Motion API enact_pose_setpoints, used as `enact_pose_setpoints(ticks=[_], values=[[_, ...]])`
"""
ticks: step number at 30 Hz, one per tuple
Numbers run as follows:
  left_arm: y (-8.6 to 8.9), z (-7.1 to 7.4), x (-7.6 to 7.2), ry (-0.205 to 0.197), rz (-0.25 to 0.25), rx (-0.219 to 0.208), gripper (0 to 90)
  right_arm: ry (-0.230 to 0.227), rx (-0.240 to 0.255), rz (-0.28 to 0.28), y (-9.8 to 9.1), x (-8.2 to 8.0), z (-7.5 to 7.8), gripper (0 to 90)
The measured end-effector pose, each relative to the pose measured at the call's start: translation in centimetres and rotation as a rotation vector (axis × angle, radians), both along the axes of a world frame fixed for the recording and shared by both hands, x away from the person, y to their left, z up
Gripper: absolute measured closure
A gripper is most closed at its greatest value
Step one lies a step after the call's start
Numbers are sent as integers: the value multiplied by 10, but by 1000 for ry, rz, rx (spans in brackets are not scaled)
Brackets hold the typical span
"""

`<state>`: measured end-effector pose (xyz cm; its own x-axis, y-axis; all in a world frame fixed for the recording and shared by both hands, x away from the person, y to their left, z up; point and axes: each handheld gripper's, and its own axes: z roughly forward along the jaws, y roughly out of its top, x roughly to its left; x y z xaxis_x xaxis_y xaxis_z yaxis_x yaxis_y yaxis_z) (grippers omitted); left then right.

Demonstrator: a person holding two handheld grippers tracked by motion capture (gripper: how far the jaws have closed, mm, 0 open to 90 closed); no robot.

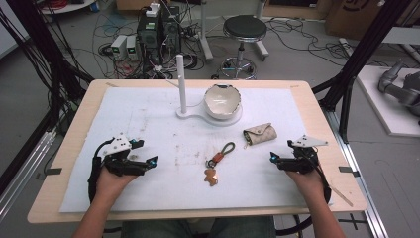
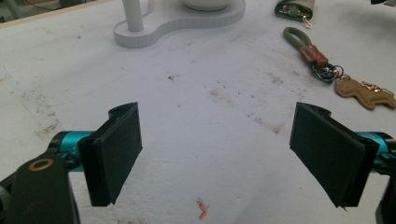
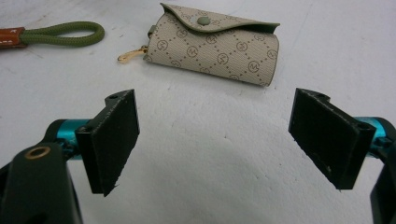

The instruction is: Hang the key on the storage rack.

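A beige patterned key pouch [image 1: 259,134] [image 3: 215,44] lies on the white mat [image 1: 148,114], right of centre. A keychain [image 1: 218,161] [image 2: 322,60] with a green cord loop [image 3: 60,33] and a brown leather bear [image 2: 362,91] lies mid-table. A white stand [image 1: 190,115] [image 2: 177,21] carries an upright post [image 1: 181,82] and a cream bowl [image 1: 222,100]. My left gripper [image 1: 147,151] [image 2: 219,149] rests open on the mat at the left, holding nothing. My right gripper [image 1: 280,149] [image 3: 215,140] is open just short of the pouch, with nothing between its pads.
The mat covers most of a wooden table [image 1: 74,129]. Behind the table stand a round stool [image 1: 244,29], computer boxes [image 1: 157,29] and tangled floor cables. Black frame posts [image 1: 356,54] rise at both sides.
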<state>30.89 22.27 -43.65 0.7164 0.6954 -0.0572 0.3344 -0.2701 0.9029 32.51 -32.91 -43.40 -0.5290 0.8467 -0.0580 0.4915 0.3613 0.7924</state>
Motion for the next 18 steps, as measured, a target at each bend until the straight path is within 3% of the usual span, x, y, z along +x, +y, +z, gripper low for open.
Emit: enact_pose_setpoints(ticks=[18], values=[[-8,1,-1,7,-10,8,168,-2,-8,-6,-1,-4,0,164]])
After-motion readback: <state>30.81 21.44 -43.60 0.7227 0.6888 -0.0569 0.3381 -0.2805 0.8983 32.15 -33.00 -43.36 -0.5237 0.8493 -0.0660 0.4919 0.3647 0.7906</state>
